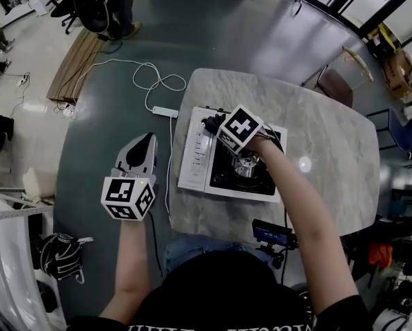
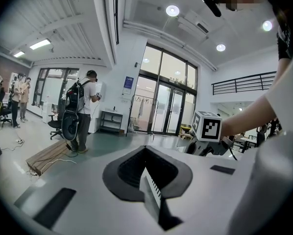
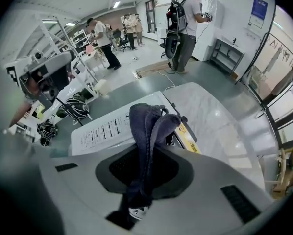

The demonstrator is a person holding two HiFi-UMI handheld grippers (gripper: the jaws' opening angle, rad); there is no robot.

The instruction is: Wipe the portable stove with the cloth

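The portable stove (image 1: 227, 163), white with a black burner well, lies on the marble table (image 1: 323, 143). My right gripper (image 1: 218, 127) hovers over the stove's rear left part, shut on a dark blue cloth (image 1: 211, 123). In the right gripper view the cloth (image 3: 150, 129) hangs bunched from the jaws over the stove's white printed panel (image 3: 105, 130). My left gripper (image 1: 147, 143) is off the table to the left, above the floor, shut and holding nothing. Its own view looks across the room and catches the right gripper's marker cube (image 2: 206, 126).
A white power strip (image 1: 165, 111) and looped cable (image 1: 151, 78) lie on the floor left of the table. A small black device (image 1: 271, 233) sits at the table's near edge. A brown chair (image 1: 334, 85) stands at the far side. People stand farther back (image 3: 185, 23).
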